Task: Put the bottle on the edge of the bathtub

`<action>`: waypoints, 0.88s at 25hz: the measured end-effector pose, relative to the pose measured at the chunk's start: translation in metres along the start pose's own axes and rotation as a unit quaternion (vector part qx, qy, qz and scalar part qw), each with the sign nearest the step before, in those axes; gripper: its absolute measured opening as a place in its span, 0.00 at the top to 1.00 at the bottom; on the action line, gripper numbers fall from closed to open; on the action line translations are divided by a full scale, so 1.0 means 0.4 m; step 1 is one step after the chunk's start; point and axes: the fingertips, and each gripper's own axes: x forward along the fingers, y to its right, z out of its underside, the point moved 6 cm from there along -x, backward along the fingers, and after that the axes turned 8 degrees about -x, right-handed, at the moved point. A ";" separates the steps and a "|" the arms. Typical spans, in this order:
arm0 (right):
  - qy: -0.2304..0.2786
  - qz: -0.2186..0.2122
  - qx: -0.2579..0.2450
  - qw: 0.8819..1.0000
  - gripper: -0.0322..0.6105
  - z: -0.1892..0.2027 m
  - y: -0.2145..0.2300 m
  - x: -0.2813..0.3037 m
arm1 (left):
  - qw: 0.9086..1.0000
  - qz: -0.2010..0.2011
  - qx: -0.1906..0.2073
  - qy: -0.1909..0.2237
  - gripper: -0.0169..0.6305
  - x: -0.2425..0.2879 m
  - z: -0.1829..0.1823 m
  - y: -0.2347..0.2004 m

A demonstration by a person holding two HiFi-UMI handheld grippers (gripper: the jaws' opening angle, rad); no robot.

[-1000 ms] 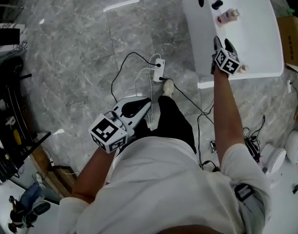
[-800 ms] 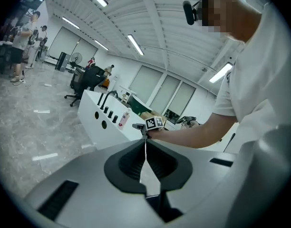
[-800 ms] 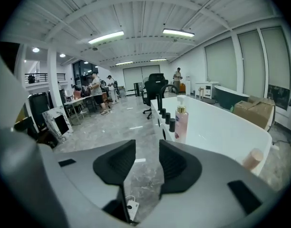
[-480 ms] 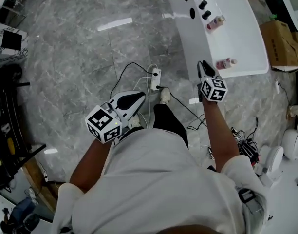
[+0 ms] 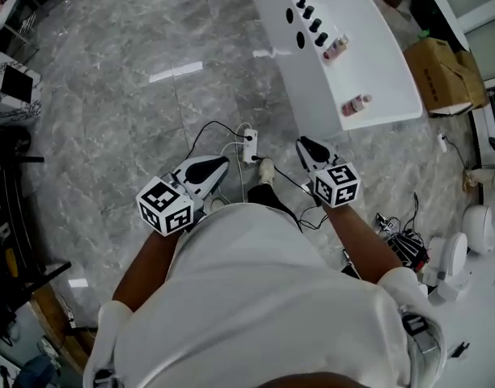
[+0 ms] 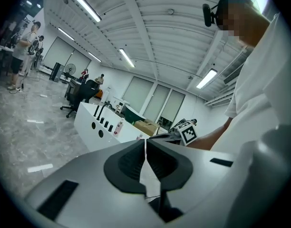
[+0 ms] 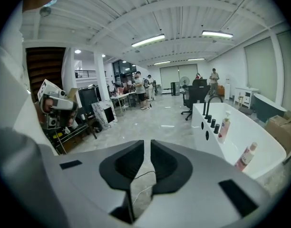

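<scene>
Right tool (image 7: 146,148) closing on nothing, left tool (image 6: 145,151) shut and empty, both low at frame centre; bottle (image 5: 357,103) sits upper right on the bathtub (image 5: 377,75) rim near its end, so a knock could tip it off.

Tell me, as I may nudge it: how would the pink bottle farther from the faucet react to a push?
Tall and narrow, the pink bottle stands on the bathtub rim, so a high push would probably tip it. The glossy rim likely lets it slide.
</scene>
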 end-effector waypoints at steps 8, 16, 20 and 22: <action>0.017 -0.011 -0.001 1.000 0.89 -0.020 -0.150 -0.106 | 0.999 -0.028 0.014 0.010 0.94 -0.105 0.022 0.006; 0.024 -0.028 -0.017 0.999 0.91 -0.024 -0.228 -0.105 | 0.999 -0.036 0.017 0.009 0.94 -0.151 0.041 0.015; 0.023 -0.044 -0.021 0.999 0.94 -0.029 -0.259 -0.096 | 0.999 -0.039 0.012 0.008 0.94 -0.165 0.054 0.019; 0.022 -0.051 -0.025 0.998 0.94 -0.029 -0.271 -0.088 | 0.999 -0.041 0.011 0.007 0.94 -0.175 0.060 0.015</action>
